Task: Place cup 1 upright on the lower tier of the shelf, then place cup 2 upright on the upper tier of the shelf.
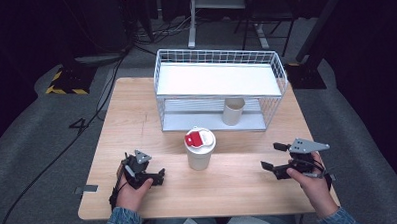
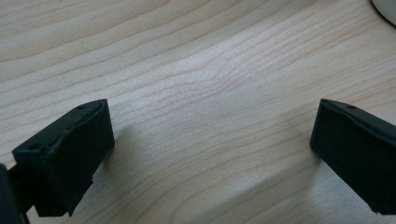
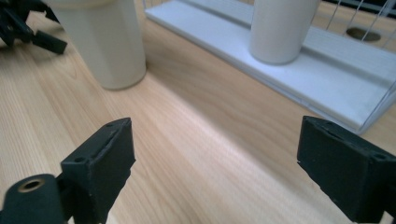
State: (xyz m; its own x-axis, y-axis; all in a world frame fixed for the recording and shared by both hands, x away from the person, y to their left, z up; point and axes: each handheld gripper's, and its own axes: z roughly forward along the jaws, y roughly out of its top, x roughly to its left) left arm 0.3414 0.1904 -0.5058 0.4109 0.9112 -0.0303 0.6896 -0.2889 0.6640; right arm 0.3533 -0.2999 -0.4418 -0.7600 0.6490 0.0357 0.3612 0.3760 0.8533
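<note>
Approaching the lidded cup (image 1: 200, 149) at the table (image 1: 126, 119) middle is judged the step; right gripper (image 1: 272, 166) is held open, empty, beside it; jaws must be aligned around it.

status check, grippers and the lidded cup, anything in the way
Left gripper open, empty, low over the table. Right gripper open, empty, aimed at the lidded cup. Cup upright, untouched. Path between clear.

lidded cup (image 1: 200, 149) stands before the rack (image 1: 218, 81), between both grippers.
</note>
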